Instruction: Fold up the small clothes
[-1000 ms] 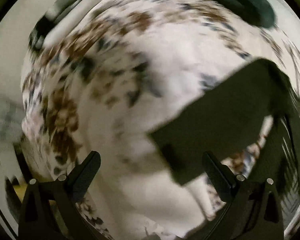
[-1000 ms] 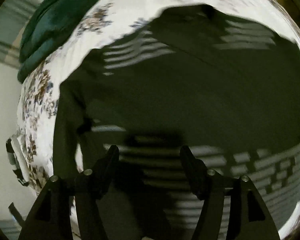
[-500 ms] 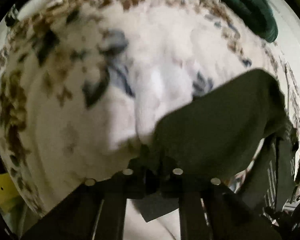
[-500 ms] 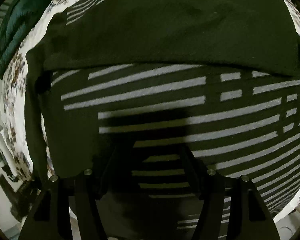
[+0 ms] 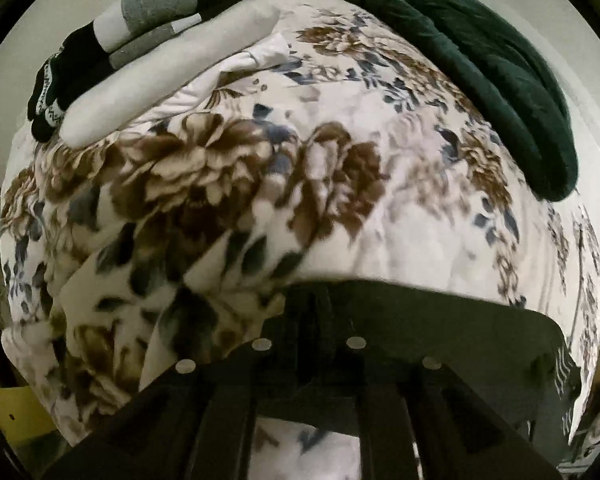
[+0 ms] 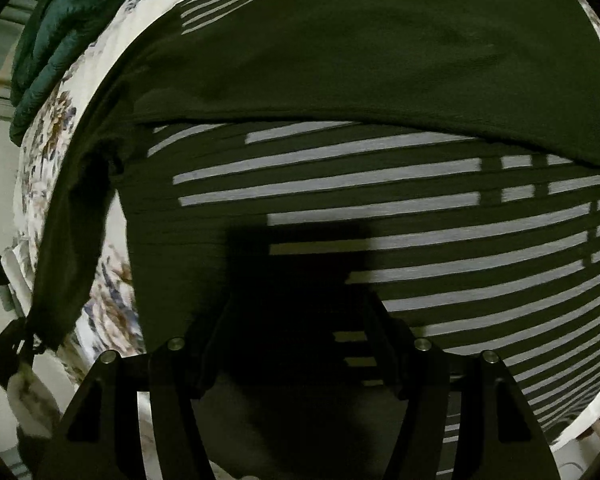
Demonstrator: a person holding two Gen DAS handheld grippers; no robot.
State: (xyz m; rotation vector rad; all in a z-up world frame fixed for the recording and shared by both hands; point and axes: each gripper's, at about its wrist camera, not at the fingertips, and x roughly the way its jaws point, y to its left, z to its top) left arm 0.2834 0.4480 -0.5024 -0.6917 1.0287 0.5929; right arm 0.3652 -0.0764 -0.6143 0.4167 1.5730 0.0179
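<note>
Garment: a dark striped top (image 6: 380,184) lies spread on the floral blanket (image 5: 260,184) of the bed, its plain dark upper part doubled down over the white stripes.
Left tool (image 5: 312,320): pressed together, pinching a dark edge of the top; the cloth drapes off to the right from the pinch.
Right tool (image 6: 300,344): spread wide just over the striped part; whether its tips touch the cloth I cannot tell, and nothing is gripped.
Done so far: one fold looks made across the top. A stack of folded clothes (image 5: 140,40) in black, grey and white sits at the far corner of the bed, so other pieces seem finished.
Left to do: by my reckoning, bring the pinched side in over the body, fold it smaller, then move it to the stack.
Also there: a dark green blanket (image 5: 480,72) bunched along the far side of the bed.
</note>
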